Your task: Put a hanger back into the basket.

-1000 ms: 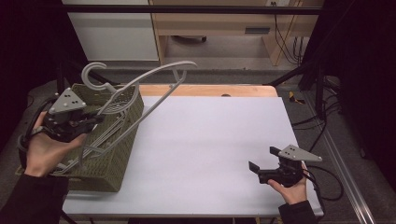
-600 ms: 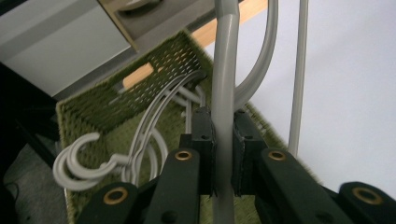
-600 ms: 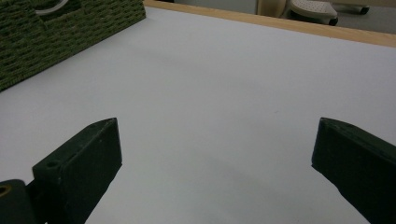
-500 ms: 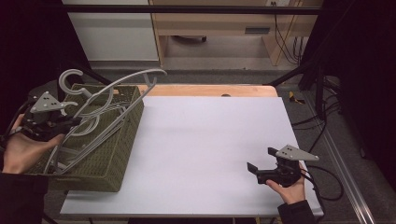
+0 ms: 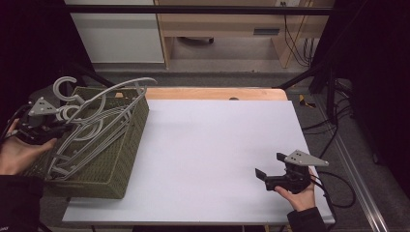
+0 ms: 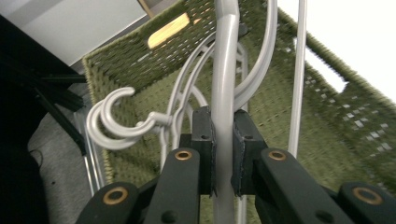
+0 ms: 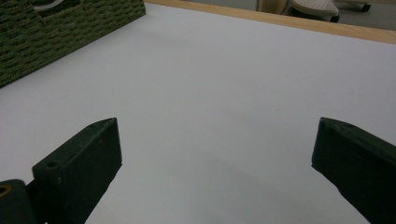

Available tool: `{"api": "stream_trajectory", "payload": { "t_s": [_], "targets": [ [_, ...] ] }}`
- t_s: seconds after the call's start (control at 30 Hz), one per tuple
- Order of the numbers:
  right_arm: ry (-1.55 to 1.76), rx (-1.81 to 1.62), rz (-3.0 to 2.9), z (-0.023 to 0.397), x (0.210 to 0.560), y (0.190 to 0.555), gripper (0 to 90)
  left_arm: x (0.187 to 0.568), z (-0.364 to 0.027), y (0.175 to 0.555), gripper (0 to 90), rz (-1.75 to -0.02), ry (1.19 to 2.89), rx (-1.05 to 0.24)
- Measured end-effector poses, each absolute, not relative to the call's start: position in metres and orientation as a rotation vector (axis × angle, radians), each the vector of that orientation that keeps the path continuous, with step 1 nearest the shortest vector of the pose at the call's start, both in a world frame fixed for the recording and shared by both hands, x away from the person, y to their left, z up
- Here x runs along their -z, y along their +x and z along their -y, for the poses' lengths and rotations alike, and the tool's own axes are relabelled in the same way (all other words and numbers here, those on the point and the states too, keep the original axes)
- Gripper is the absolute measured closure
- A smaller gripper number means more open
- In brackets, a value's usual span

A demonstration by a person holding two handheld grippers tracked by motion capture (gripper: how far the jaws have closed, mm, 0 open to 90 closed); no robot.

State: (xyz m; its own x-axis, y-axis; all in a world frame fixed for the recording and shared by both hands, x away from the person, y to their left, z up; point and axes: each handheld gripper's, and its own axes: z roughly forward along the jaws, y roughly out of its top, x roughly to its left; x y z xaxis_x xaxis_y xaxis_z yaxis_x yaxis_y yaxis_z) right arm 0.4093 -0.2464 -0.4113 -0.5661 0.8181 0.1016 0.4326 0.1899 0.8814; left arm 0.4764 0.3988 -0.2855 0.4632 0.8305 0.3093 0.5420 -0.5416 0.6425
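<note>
While the left tool clamps it, the grey hanger curves smoothly; right tool gapes wide.

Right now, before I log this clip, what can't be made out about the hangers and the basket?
- High view: how many grey hangers there are; they overlap in a tangle.
- High view: the floor of the green woven basket, hidden by hangers and its near wall.
- Left gripper view: the ends of the held hanger, cut off by the top and bottom edges; the left claw covers part.
</note>
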Motion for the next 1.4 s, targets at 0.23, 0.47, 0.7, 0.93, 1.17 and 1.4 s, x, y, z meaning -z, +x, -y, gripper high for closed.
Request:
{"api": "stream_trajectory", "payload": {
  "t_s": [0.23,0.47,0.7,0.93,1.17,1.4],
  "targets": [
    [1.174,-1.328,-2.086,0.246,0.412,0.41,1.8,0.3,-0.417,0.484,82.0,-1.203,2.27,-0.854],
    [1.17,-1.328,-2.091,0.245,0.413,0.41,1.8,0.31,-0.432,0.483,82.0,-1.257,2.289,-0.874],
    [1.175,-1.317,-2.1,0.244,0.413,0.41,1.8,0.319,-0.439,0.485,81.9,-1.276,2.301,-0.869],
    [1.176,-1.324,-2.103,0.244,0.413,0.41,1.9,0.335,-0.437,0.49,81.9,-1.302,2.338,-0.845],
    [1.17,-1.318,-2.112,0.244,0.414,0.41,1.9,0.349,-0.428,0.497,81.5,-1.308,2.401,-0.779],
    [1.173,-1.321,-2.11,0.244,0.413,0.41,2.0,0.359,-0.429,0.501,80.8,-1.336,2.391,-0.725]
  ]
}}
